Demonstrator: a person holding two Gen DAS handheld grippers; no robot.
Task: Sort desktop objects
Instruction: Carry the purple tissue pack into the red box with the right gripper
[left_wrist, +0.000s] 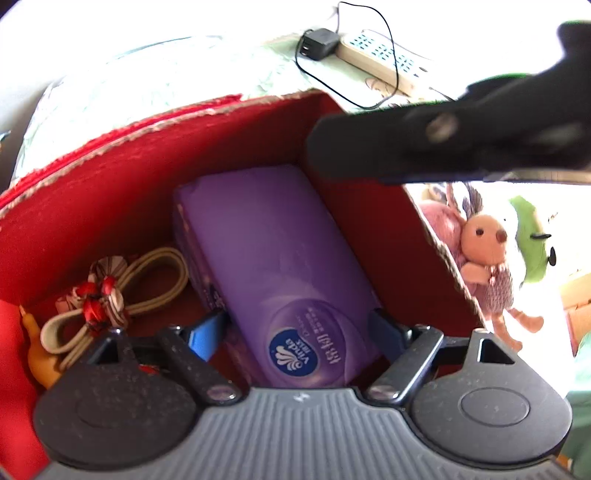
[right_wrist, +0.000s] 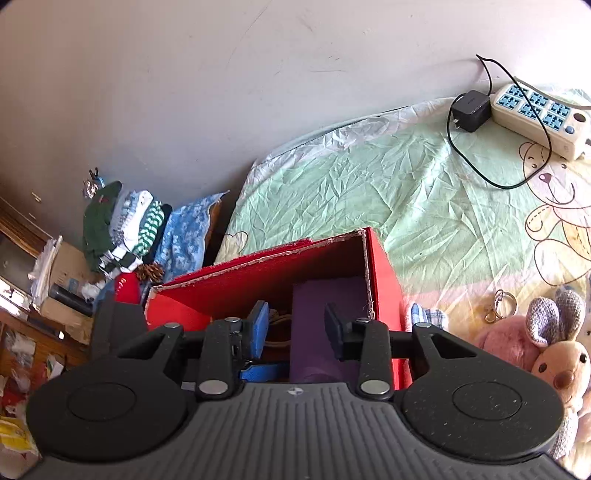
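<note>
Left wrist view: the left gripper (left_wrist: 301, 328) reaches down into the red box (left_wrist: 110, 177), its blue-padded fingers (left_wrist: 205, 332) spread wide on either side of the near end of a purple tissue pack (left_wrist: 273, 258); whether the pads press it I cannot tell. The pack lies flat along the box's right wall. Left of it in the box sits a beige band with a red-and-white knot (left_wrist: 107, 295), and an orange thing (left_wrist: 37, 354), partly hidden, lies in the near left corner. Outside the right wall, a pink plush mouse (left_wrist: 487, 258) rests on the desk beside a green toy (left_wrist: 532, 240). At the desk's far edge lie a black charger (left_wrist: 319, 44) and a power strip (left_wrist: 384, 61).

Right wrist view: the right gripper (right_wrist: 295, 325) hovers above the same box (right_wrist: 384, 273), fingers (right_wrist: 258, 317) apart and holding nothing. Beyond the box stretches the green cover (right_wrist: 351, 192) over the desk, with key rings (right_wrist: 498, 302) near the plush toys at the right edge.
</note>
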